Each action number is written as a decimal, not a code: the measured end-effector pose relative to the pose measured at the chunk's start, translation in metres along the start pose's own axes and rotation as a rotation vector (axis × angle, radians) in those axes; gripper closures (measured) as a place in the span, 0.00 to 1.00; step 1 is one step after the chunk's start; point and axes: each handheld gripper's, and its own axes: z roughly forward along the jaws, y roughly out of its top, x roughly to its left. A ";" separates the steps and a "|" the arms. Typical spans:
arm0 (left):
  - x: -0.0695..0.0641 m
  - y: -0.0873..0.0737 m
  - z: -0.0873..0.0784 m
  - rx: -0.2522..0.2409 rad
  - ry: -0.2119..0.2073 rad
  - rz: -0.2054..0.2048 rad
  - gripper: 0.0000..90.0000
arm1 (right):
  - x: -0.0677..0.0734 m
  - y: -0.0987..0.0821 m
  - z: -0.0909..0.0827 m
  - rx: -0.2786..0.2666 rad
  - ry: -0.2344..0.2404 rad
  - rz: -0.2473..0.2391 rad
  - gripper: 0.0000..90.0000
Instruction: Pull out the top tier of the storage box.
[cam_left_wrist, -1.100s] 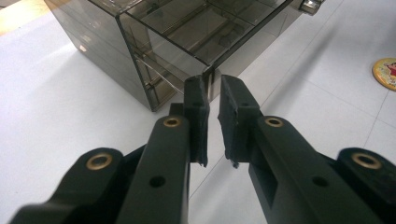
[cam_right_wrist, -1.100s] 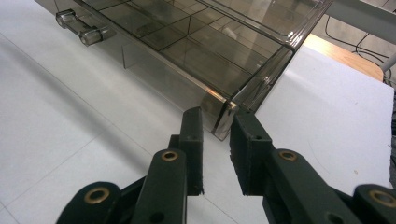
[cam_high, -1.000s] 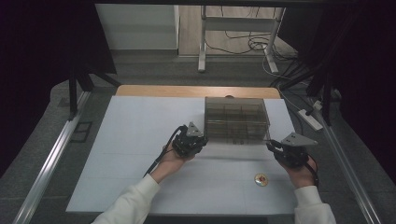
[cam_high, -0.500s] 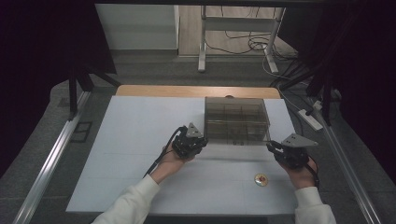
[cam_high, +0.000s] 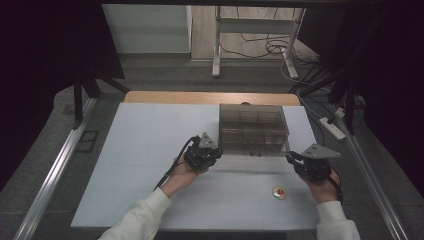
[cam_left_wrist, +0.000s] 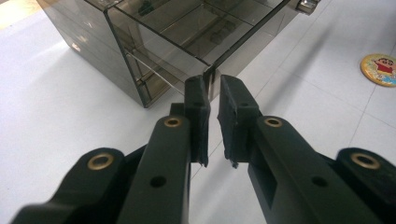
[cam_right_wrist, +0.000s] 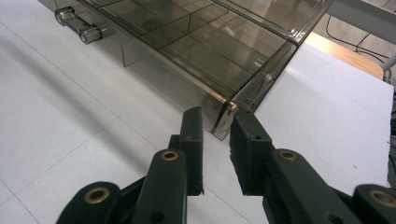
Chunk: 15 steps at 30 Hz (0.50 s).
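A smoky see-through box (cam_high: 254, 127) with several compartments stands at the back right of the white table. Its front carries a small clear handle (cam_right_wrist: 77, 25). My left gripper (cam_high: 218, 152) is at the box's front left corner. In the left gripper view the left gripper (cam_left_wrist: 212, 86) has its jaws nearly together, pinching the thin vertical edge of the box (cam_left_wrist: 163, 32). My right gripper (cam_high: 291, 157) is at the front right corner. In the right gripper view the right gripper (cam_right_wrist: 217, 119) has its jaws slightly apart, and the corner of the box (cam_right_wrist: 201, 37) sits at their tips with a sliver of table showing beside it.
A round yellow cartoon badge (cam_high: 279, 192) lies flat near the table's front, between the two hands, and also shows as the badge (cam_left_wrist: 380, 69) at the right. The white table (cam_high: 140, 150) extends left of the box. Metal rails run along both sides.
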 end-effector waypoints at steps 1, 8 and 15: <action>0.000 0.000 0.000 0.000 -0.001 0.001 0.90 | 0.000 0.000 0.000 -0.001 0.002 -0.001 0.83; -0.002 -0.001 0.000 0.002 -0.003 0.005 0.90 | -0.001 -0.002 0.000 -0.003 0.008 0.003 0.83; -0.003 -0.001 0.000 0.006 -0.007 0.010 0.90 | -0.002 -0.002 0.000 0.005 0.009 0.003 0.83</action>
